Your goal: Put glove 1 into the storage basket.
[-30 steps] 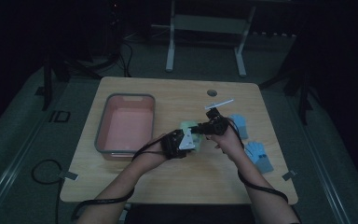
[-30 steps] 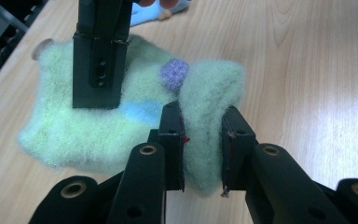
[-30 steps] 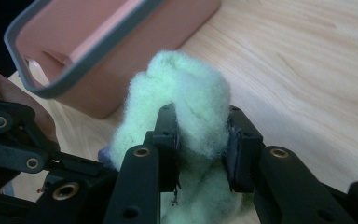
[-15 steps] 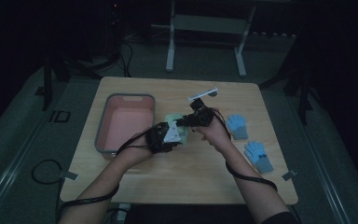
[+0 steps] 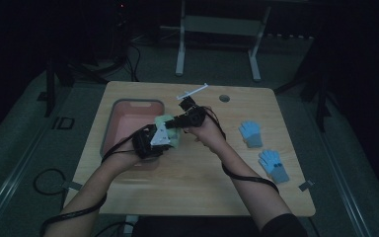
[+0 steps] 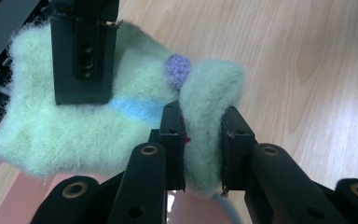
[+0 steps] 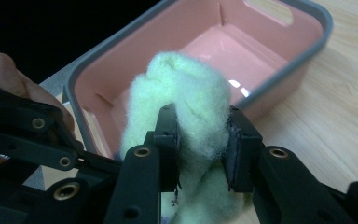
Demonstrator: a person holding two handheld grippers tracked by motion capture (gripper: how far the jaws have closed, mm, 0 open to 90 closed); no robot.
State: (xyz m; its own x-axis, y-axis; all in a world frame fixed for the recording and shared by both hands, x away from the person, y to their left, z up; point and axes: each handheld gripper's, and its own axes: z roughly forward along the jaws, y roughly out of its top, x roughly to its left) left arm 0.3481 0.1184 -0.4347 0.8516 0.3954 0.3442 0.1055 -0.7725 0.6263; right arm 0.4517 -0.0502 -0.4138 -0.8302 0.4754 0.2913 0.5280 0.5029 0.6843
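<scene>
While I look down from the high view, my left gripper (image 5: 164,139) and right gripper (image 5: 177,120) meet on a fuzzy green glove (image 5: 169,129), held up at the right rim of the pink tub (image 5: 109,129) on the worktop (image 5: 197,182). Two blue gloves (image 5: 250,133) lie well apart to the right.

From the left gripper view, my jaws are clenched on a fold of the green glove (image 6: 98,112), with the right gripper (image 6: 83,51) clamped on its far edge.

From the right gripper view, my jaws pinch a bunched lump of the glove (image 7: 186,102) in front of the tub (image 7: 279,84).
</scene>
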